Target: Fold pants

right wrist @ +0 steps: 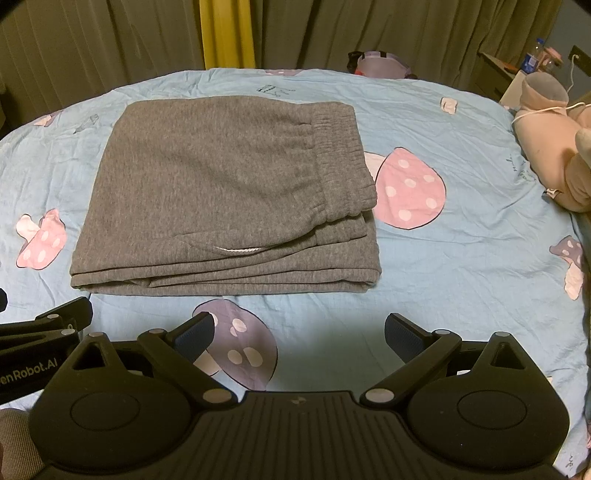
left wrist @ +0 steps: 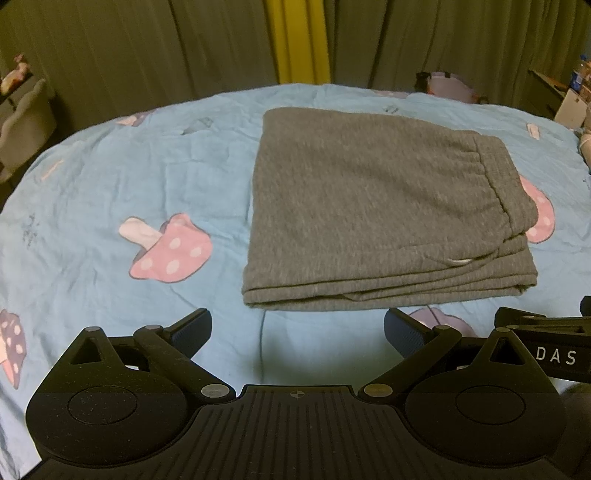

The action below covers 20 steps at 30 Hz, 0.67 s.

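One pair of grey pants (left wrist: 376, 206) lies folded into a flat, layered rectangle on the blue bedsheet (left wrist: 147, 177), its elastic waistband (right wrist: 340, 162) on top at the 3 o'clock side and several stacked fold edges facing the grippers at 6 o'clock. One short white strip (right wrist: 236, 251), possibly a drawstring, shows near the front edge. Two grippers are present. The left gripper (left wrist: 297, 332) hovers just short of the near edge of the pants, its two fingers spread wide and holding nothing. The right gripper (right wrist: 299, 336) sits beside it in the same condition, two fingers wide apart and empty, above a purple mushroom print (right wrist: 236, 343). Neither gripper touches the garment. In the right wrist view I count five mushroom prints on the sheet. One pink stuffed toy (right wrist: 554, 147) rests at the 3 o'clock edge of the bed. Olive curtains (right wrist: 110, 37) with one yellow panel (right wrist: 225, 33) hang at 12 o'clock.
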{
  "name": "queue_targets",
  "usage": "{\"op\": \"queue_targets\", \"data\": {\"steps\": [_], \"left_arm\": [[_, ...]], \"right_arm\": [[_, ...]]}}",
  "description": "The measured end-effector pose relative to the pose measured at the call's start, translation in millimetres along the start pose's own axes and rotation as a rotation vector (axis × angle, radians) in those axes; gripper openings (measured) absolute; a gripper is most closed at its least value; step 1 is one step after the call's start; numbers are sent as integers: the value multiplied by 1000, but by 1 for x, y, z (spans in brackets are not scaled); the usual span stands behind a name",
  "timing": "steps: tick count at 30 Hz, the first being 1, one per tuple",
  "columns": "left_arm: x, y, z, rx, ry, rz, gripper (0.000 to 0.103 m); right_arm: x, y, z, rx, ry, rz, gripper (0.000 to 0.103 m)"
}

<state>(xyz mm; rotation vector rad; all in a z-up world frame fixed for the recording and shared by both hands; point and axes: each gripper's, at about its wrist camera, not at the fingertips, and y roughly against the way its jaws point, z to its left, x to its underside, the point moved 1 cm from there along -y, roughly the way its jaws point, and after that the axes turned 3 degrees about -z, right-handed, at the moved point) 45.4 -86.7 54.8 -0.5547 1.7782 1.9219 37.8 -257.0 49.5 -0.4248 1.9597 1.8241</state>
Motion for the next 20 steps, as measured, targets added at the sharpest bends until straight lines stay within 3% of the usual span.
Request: {"op": "queue_targets", "data": {"steps": [20], "left_arm": [[-1,0,0,-15,-6,-9,102]], "right_arm": [[-1,0,-1,-1,1,0,99]]}}
